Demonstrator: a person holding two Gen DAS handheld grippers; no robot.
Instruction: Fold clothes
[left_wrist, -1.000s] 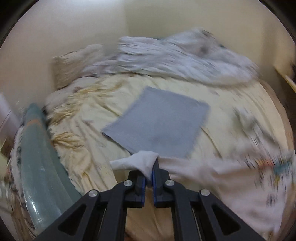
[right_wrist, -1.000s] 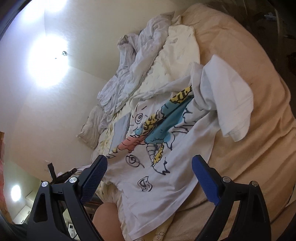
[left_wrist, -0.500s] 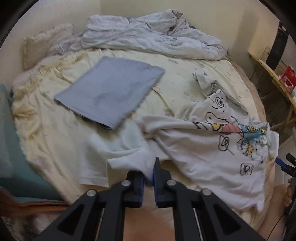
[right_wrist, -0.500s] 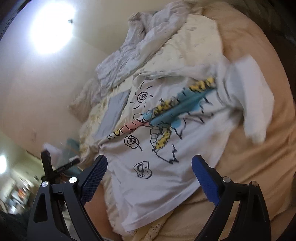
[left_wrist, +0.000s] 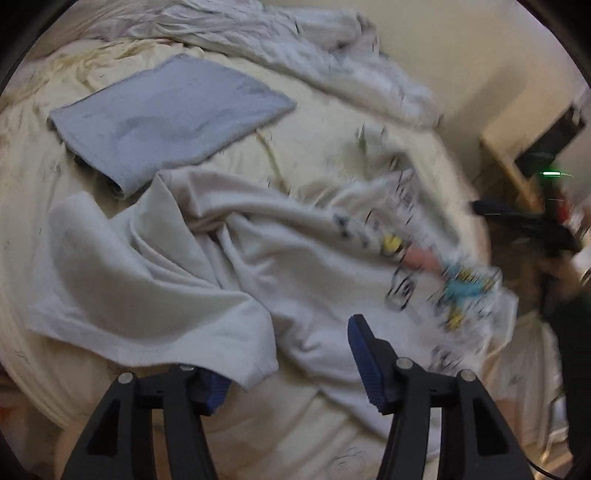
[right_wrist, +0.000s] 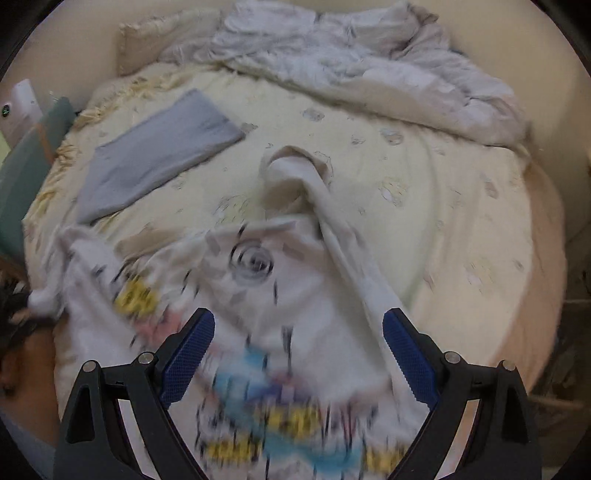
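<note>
A: Where is the white T-shirt (left_wrist: 303, 258) lying at this moment?

B: It is lying crumpled on the cream bedsheet (right_wrist: 424, 177), near the front edge of the bed, with the printed side up. The folded grey cloth (left_wrist: 166, 114) is resting just beside it, further back, and the rumpled blanket (right_wrist: 369, 62) is piled along the far side.

A: What are the jaws doing?

B: The left gripper (left_wrist: 291, 354) has just been opening. Its jaws are standing apart, and the loose sleeve (left_wrist: 147, 295) is draping over one pad without being pinched. The right gripper (right_wrist: 299, 354) is hovering wide open over the print, holding nothing.

A: How is the shirt probably going to handle?

B: It is looking thin, light and very soft. It is already wrinkling in deep folds, so it is likely going to sag and bunch when lifted. It is not fragile, but it may be dragging on the sheet.

A: Where should the grippers be taking hold?

B: Probably at a seam, such as the shoulders or the hem corners, one in each gripper, so the cloth is hanging flat.
</note>
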